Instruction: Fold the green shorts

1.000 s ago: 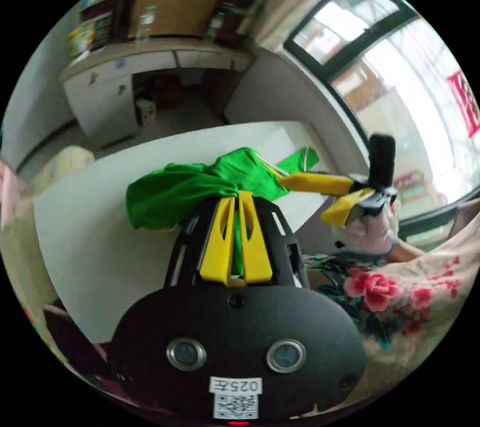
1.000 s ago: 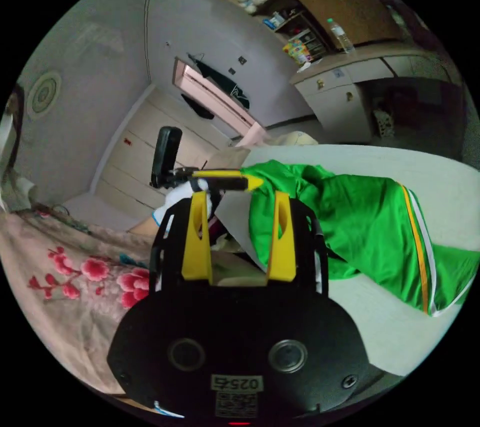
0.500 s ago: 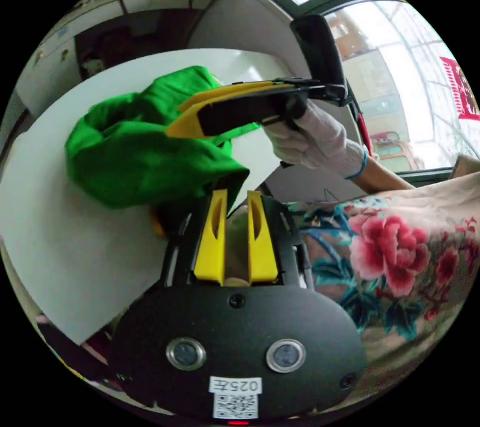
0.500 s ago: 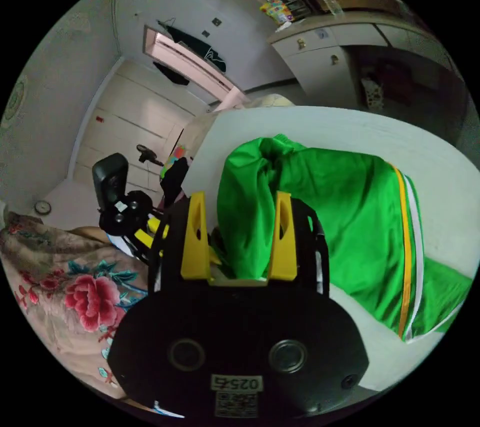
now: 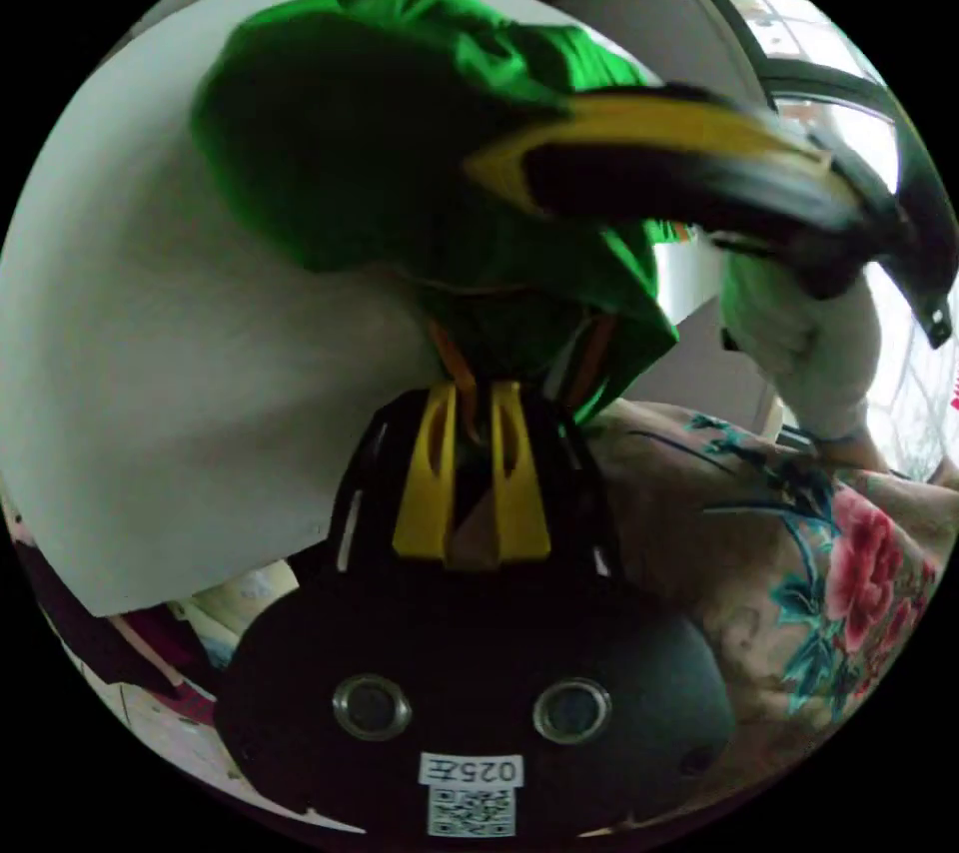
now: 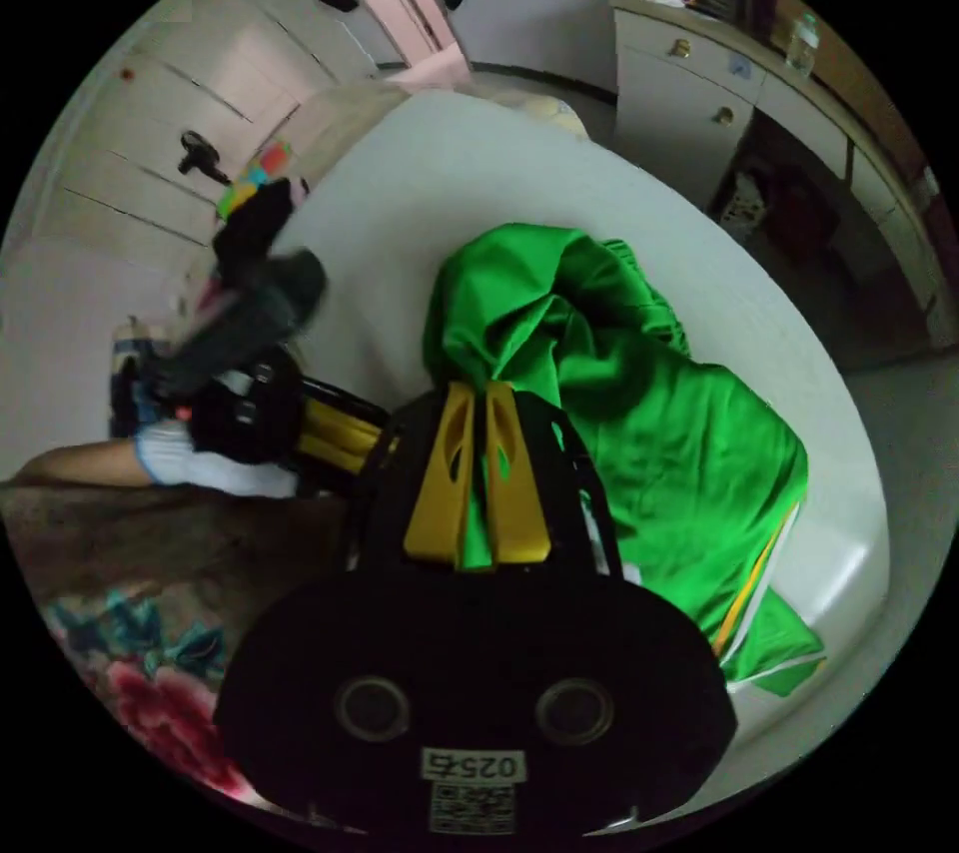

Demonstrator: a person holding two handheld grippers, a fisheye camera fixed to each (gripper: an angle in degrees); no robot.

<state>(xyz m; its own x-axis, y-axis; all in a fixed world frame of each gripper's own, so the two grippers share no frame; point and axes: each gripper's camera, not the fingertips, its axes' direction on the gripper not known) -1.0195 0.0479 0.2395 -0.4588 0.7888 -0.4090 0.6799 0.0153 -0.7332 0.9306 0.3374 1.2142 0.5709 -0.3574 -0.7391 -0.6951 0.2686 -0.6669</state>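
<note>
In the right gripper view, the green shorts [image 6: 639, 414] are seen bunched up on the white table [image 6: 479, 184], and a fold of the cloth is pinched between the nearly closed yellow jaws of the right gripper [image 6: 478, 394]. In the left gripper view, the jaws of the left gripper [image 5: 470, 394] are drawn close together right under the hanging green cloth [image 5: 400, 144]. Whether cloth is held between them cannot be told, as it is too dark there.
</note>
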